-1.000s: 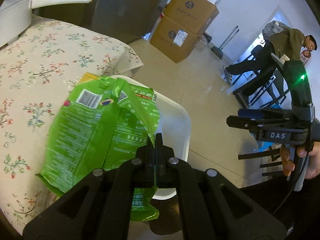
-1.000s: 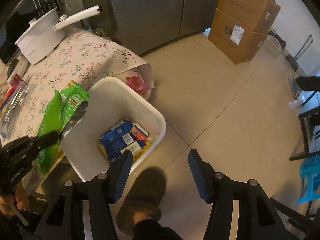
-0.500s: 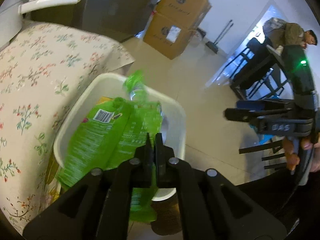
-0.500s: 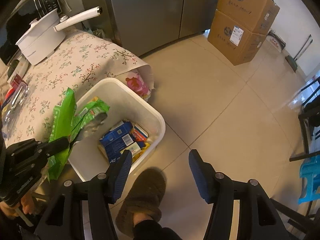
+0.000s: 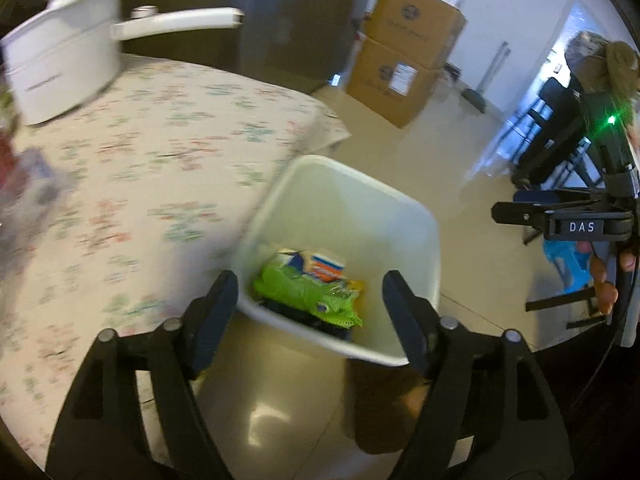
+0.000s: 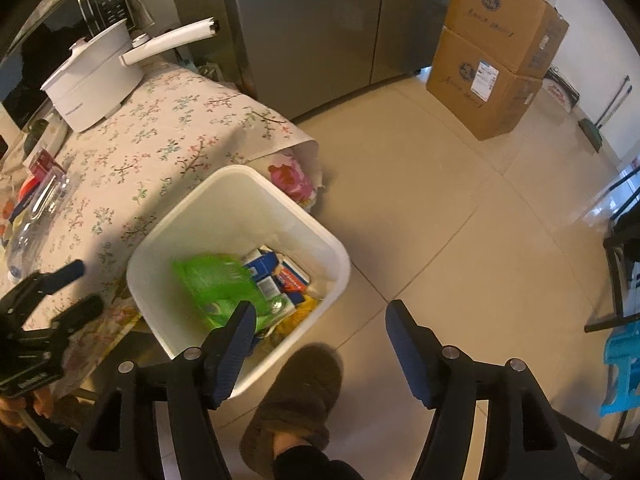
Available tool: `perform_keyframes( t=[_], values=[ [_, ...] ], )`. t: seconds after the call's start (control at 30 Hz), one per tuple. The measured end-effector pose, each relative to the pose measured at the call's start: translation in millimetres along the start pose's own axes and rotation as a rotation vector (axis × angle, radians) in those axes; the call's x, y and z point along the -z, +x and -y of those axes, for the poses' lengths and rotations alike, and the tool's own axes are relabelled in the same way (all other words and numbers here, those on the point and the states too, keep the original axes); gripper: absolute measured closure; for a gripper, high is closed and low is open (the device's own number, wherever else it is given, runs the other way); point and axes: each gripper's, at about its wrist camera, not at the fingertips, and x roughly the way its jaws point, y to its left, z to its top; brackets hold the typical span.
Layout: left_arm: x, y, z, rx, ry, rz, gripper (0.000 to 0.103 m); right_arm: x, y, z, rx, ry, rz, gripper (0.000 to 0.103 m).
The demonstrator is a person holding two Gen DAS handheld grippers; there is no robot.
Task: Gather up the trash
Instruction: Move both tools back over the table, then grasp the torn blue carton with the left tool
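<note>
The left gripper (image 5: 310, 306) is seen with its jaws spread wide and nothing between them — they've just been opening, and the green snack bag (image 5: 306, 294) is lying crumpled in the white bin (image 5: 352, 184) just beyond the fingertips, on top of blue and red cartons (image 6: 280, 276). The right gripper (image 6: 320, 332) is also held wide and empty, its jaws having just been opening a little; the bin's near corner is sat just ahead of its left finger and a slippered foot (image 6: 292, 396) is seen below the gap.

The bag can be judged as light, thin and crinkly, probably a bit slick — if it ever needs regrabbing, a folded edge or the sealed seam would be pinched rather than the flat face.

Further out past the left fingers, a clear plastic bottle (image 6: 34, 216) is lying on the floral tablecloth (image 6: 168, 148), likely next. It looks light and easily squashed, so the neck is probably the best spot. Beyond that, a white pot (image 6: 92, 80) is sat at the far end.
</note>
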Motion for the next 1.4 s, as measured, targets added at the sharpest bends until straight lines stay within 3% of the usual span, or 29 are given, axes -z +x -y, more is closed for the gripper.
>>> perform_keyframes(
  t=[0.23, 0.5, 0.63, 0.93, 1.13, 1.4],
  values=[
    [5.5, -49.0, -51.6, -0.166, -0.059, 0.019, 0.017, -23.2, -1.9, -57.3, -0.064, -0.063, 0.033, 0.028],
    [15.9, -130.5, -144.4, -0.380, -0.193, 0.087, 0.012, -44.8, 4.4, -152.8, -0.117, -0.189, 0.049, 0.026],
    [30.9, -156.7, -195.5, -0.441, -0.300, 0.107, 0.012, -54.6, 11.7, -197.4, -0.124, -0.236, 0.051, 0.026],
    [66.2, -181.8, -279.6, -0.460, -0.546, 0.131, 0.012, -69.7, 14.5, -286.6, -0.192, -0.257, 0.064, 0.025],
    [73.6, -171.2, -299.5, -0.402, -0.569, 0.114, 0.013, -67.2, 17.9, -326.1, -0.206, -0.308, 0.062, 0.024],
    [57.1, -150.9, -292.0, -0.291, -0.548, 0.134, 0.019, -69.4, 23.9, -337.9, -0.225, -0.308, 0.041, 0.024]
  ],
)
